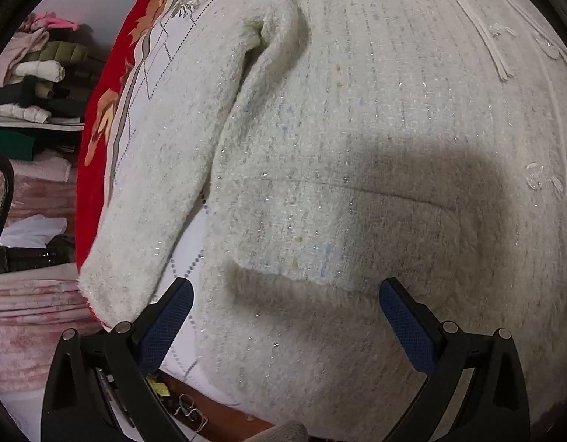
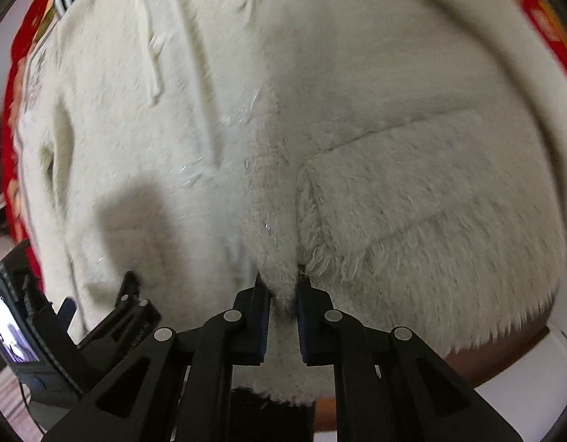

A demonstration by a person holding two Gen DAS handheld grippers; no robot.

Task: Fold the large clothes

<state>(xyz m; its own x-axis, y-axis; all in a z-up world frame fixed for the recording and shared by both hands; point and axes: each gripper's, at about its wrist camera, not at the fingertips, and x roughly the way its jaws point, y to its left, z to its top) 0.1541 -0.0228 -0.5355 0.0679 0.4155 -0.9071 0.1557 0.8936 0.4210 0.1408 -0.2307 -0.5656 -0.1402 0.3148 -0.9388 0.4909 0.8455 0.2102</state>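
A fuzzy white jacket [image 1: 357, 129] with glittery threads lies spread on a bed, one sleeve [image 1: 165, 191] stretched along its left side. My left gripper [image 1: 285, 283] hovers open over the furry bottom hem just below a patch pocket [image 1: 320, 228], with nothing between its blue pads. In the right wrist view the same jacket [image 2: 246, 110] fills the frame. My right gripper [image 2: 282, 283] is shut on a raised pinch of the fluffy hem beside the pocket corner [image 2: 412, 191]. The left gripper's black fingers [image 2: 132, 302] show at the lower left.
A red and white floral bedspread [image 1: 102, 118] lies under the jacket. The wooden bed edge [image 1: 217, 416] runs along the bottom. Left of the bed are shelves with stacked folded clothes [image 1: 40, 70] and pink blankets [image 1: 29, 313].
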